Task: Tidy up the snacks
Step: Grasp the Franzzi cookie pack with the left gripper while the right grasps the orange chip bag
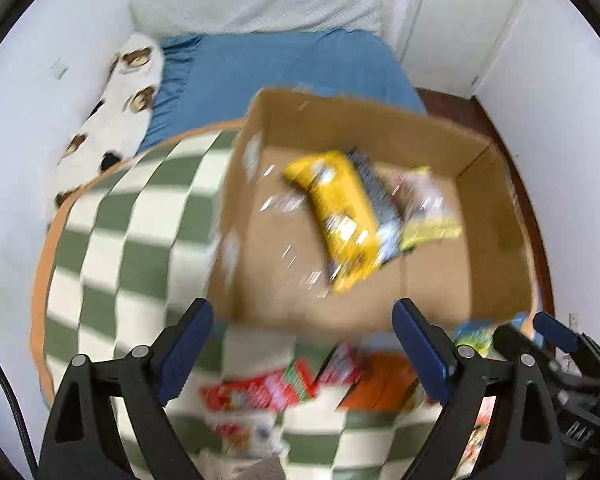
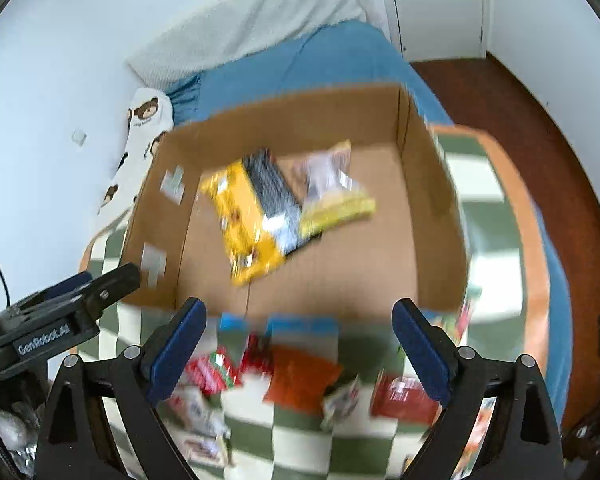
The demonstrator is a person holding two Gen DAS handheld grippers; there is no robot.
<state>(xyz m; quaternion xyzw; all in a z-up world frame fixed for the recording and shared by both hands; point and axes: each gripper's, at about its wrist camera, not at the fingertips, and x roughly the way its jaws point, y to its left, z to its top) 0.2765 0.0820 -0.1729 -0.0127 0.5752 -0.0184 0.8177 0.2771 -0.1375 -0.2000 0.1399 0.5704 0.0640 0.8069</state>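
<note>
Evidently between picks: both the left tool (image 1: 302,346) and right tool (image 2: 300,346) stood wide and empty. Three packets (image 1: 352,216) lay in the box (image 1: 496,216) (mid-frame); next, loose snacks (image 2: 300,380) at bottom needed gripping.

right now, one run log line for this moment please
left hand-held gripper: open, empty | right hand-held gripper: open, empty | cardboard box: yellow packet inside | loose snacks: outside box

This is a bedroom in a home. A bed with a blue sheet (image 1: 284,68) stands against the white wall, with a grey-white pillow (image 1: 260,0) and a cloth printed with teddy bears (image 2: 146,114). There is a white door (image 1: 460,20) and a dark wooden floor (image 2: 540,120).
</note>
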